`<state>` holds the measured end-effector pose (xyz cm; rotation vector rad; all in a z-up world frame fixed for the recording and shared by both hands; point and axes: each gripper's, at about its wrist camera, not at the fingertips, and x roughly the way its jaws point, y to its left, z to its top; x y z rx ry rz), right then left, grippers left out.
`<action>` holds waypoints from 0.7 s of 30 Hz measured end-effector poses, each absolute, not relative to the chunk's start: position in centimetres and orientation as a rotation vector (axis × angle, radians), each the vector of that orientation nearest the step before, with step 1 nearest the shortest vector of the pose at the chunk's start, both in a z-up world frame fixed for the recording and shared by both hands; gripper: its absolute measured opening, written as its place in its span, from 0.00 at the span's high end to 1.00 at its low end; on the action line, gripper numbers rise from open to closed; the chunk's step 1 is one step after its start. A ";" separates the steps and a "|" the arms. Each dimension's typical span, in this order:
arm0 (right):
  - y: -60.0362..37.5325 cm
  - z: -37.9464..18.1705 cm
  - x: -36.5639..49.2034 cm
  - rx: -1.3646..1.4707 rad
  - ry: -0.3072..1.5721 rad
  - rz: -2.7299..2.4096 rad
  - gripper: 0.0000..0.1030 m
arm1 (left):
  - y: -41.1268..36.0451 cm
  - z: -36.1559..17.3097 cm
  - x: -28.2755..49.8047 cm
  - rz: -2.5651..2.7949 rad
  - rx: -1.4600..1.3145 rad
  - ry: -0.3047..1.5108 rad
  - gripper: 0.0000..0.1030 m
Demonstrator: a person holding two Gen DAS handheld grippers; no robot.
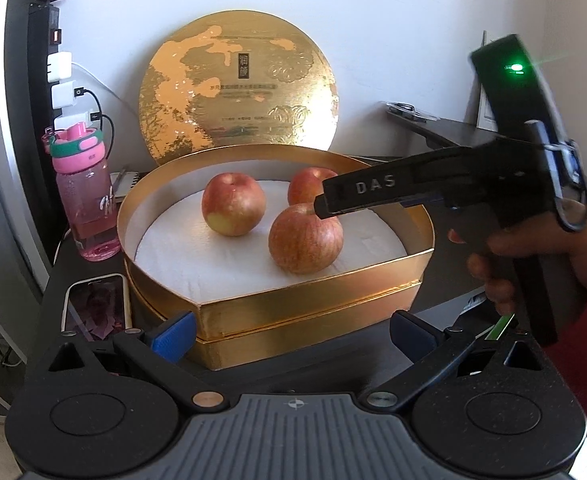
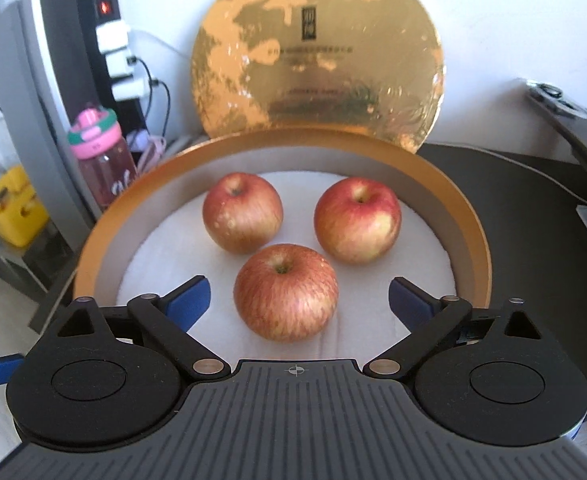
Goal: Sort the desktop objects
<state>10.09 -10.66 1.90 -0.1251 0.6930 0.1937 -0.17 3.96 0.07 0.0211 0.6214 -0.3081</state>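
Note:
Three red-yellow apples lie on white padding in a round gold box [image 2: 473,216]: one at the back left [image 2: 243,212], one at the back right [image 2: 357,220], one in front [image 2: 287,292]. My right gripper [image 2: 299,304] is open, and the front apple sits between its blue pads [image 2: 189,304] without touching them. In the left wrist view its black finger [image 1: 357,194] hangs over the front apple [image 1: 305,240], held by a hand in a red sleeve. My left gripper [image 1: 293,336] is open and empty, just in front of the box wall [image 1: 293,300].
The gold lid [image 1: 237,84] leans on the wall behind the box. A pink bottle [image 1: 85,200] and a phone [image 1: 97,304] stand to the left of the box, with a power strip and chargers [image 1: 59,80] behind. A dark stand [image 1: 453,128] rises at the right.

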 end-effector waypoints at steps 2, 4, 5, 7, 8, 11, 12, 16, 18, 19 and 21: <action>-11.0 2.0 9.1 -0.104 0.683 0.192 0.03 | 3.7 0.1 -0.2 -0.313 0.025 0.623 0.01; -11.4 2.0 8.2 -0.080 0.676 0.195 0.03 | 3.5 0.1 -0.3 -0.317 0.027 0.622 0.01; -11.6 2.0 7.8 -0.071 0.673 0.197 0.03 | 3.5 0.1 -0.3 -0.317 0.027 0.621 0.01; -11.8 2.1 7.2 -0.056 0.669 0.201 0.03 | 3.4 0.1 -0.3 -0.315 0.027 0.622 0.01; -12.0 2.2 7.0 -0.049 0.667 0.200 0.03 | 3.3 0.1 -0.3 -0.314 0.028 0.623 0.01; -12.4 2.2 6.7 -0.033 0.658 0.179 0.03 | 3.3 0.0 -0.2 -0.305 0.031 0.632 0.01; -12.5 2.2 6.6 -0.029 0.658 0.173 0.03 | 3.3 0.0 -0.2 -0.303 0.029 0.637 0.01; -12.7 2.0 6.6 -0.011 0.667 0.174 0.03 | 3.5 -0.1 0.0 -0.294 0.024 0.647 0.01; -12.6 1.9 6.6 -0.011 0.671 0.177 0.03 | 3.6 -0.1 0.0 -0.297 0.023 0.647 0.01; -12.5 1.8 6.6 -0.010 0.673 0.179 0.03 | 3.5 -0.1 0.0 -0.301 0.024 0.646 0.01; -12.4 1.7 6.7 -0.010 0.678 0.182 0.03 | 3.5 -0.1 -0.1 -0.309 0.024 0.643 0.01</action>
